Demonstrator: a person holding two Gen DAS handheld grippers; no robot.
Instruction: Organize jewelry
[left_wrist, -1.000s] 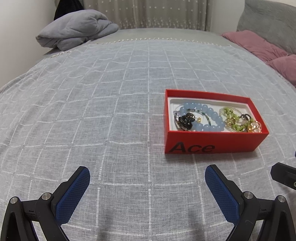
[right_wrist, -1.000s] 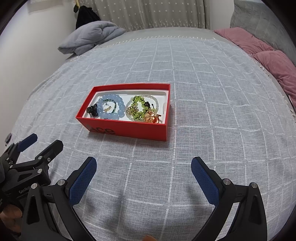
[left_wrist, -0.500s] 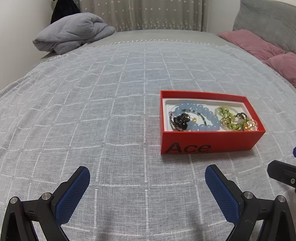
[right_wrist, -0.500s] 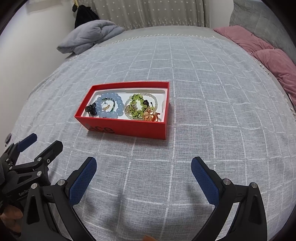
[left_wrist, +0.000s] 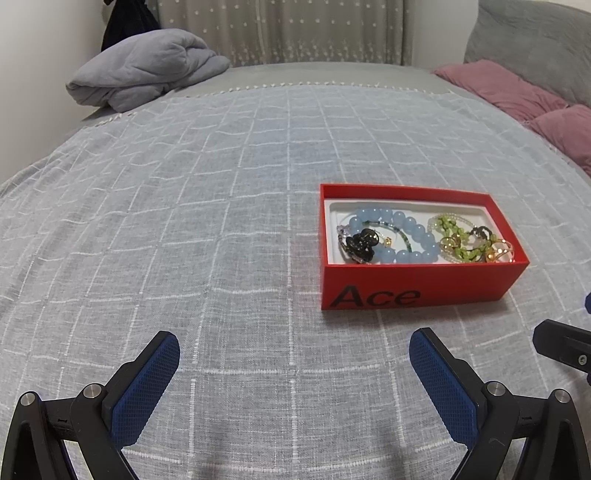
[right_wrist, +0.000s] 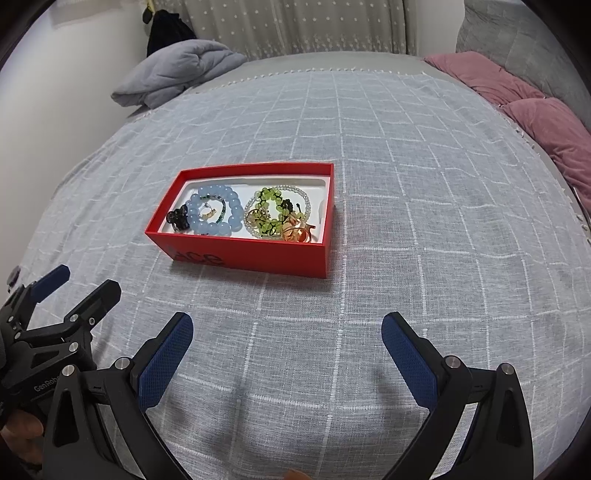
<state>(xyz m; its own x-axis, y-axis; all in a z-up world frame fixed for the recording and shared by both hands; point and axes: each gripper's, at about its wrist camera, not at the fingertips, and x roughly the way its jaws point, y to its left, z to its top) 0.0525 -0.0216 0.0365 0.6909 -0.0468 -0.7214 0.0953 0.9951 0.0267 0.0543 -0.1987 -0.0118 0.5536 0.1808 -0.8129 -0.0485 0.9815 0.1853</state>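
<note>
The left wrist view sits low over the bed (left_wrist: 184, 221), facing forward between its own two blue-padded fingers (left_wrist: 147, 391) toward the curtain (left_wrist: 295, 33) at the far end; the red box (left_wrist: 417, 284) lies ahead to its right. The right wrist view looks the same way from higher up, tilted down more steeply, with the red box (right_wrist: 258, 251) ahead to its left. Both share the box, the folded grey blanket (left_wrist: 144, 74), the pink pillows (right_wrist: 517, 96) and the checked bedspread. The right view also catches the left gripper (right_wrist: 77, 280) at its lower left edge.
</note>
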